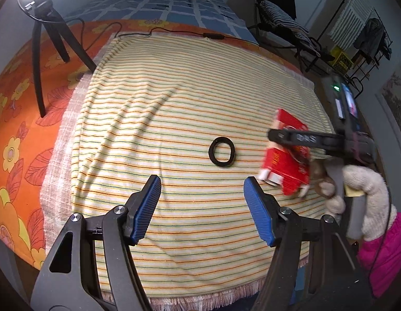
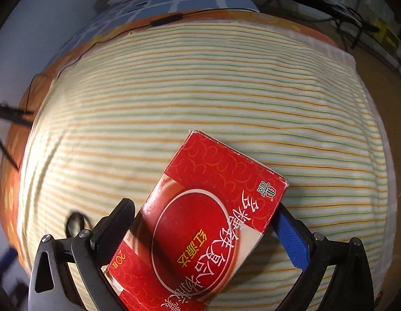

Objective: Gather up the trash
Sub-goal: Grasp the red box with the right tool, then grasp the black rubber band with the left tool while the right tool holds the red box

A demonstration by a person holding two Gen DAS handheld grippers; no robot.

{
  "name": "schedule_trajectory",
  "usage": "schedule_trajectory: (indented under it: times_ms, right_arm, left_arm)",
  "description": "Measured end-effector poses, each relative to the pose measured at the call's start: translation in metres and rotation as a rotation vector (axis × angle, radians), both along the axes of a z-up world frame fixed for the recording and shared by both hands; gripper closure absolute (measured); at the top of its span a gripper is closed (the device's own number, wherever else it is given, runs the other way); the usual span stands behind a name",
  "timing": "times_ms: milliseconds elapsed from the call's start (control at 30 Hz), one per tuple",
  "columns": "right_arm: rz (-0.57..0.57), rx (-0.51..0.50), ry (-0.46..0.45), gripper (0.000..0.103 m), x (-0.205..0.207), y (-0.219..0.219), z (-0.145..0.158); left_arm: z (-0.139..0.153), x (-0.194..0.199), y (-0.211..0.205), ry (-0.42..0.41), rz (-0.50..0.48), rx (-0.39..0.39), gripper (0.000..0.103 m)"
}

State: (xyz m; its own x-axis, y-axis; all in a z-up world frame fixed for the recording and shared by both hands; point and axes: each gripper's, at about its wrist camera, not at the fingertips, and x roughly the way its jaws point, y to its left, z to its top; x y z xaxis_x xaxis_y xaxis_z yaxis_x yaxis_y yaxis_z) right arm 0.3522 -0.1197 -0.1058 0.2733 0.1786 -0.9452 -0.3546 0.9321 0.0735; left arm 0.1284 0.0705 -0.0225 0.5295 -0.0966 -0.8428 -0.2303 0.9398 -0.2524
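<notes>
A red cardboard box (image 2: 200, 223) with white lettering sits tilted between the jaws of my right gripper (image 2: 203, 208), which is shut on it above the striped towel (image 2: 200, 90). In the left wrist view the same red box (image 1: 286, 160) hangs at the right, clamped by the right gripper (image 1: 283, 140), which a gloved hand (image 1: 361, 181) holds. A black ring (image 1: 221, 151) lies flat on the striped towel (image 1: 174, 90), just ahead of my left gripper (image 1: 203, 194). The left gripper stands open over the towel with nothing between its blue pads (image 1: 257, 207).
The towel covers a bed with an orange floral sheet (image 1: 14, 129). Black tripod legs (image 1: 37, 64) stand at the left. A black cable (image 1: 161, 29) runs along the towel's far edge. A chair (image 1: 278, 18) and a drying rack (image 1: 356, 26) stand beyond the right side.
</notes>
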Motion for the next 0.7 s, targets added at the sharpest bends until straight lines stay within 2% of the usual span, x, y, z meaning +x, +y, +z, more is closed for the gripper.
schedule_trajectory:
  times_ms: [167, 300, 367, 533, 633, 700]
  right_arm:
    - [0.049, -0.082, -0.068, 0.0, -0.004, -0.031, 0.008]
    - [-0.007, 0.057, -0.007, 0.001, -0.005, -0.058, 0.014]
    - [-0.032, 0.126, 0.03, 0.0, -0.006, -0.07, 0.017]
    - [-0.066, 0.186, 0.082, 0.0, -0.018, -0.087, 0.027]
    - [-0.096, 0.213, 0.114, 0.0, -0.026, -0.094, 0.028]
    - [-0.129, 0.208, 0.134, 0.0, -0.028, -0.094, 0.023]
  left_arm:
    - [-0.009, 0.014, -0.009, 0.019, -0.019, -0.027, 0.038]
    - [-0.018, 0.031, -0.018, 0.031, -0.038, -0.029, 0.038]
    - [-0.023, 0.04, -0.022, 0.042, -0.04, -0.022, 0.046]
    - [-0.036, 0.06, -0.032, 0.066, -0.06, 0.011, 0.046]
    - [-0.044, 0.068, -0.039, 0.083, -0.074, 0.059, 0.046]
    - [-0.048, 0.073, -0.043, 0.095, -0.08, 0.09, 0.051]
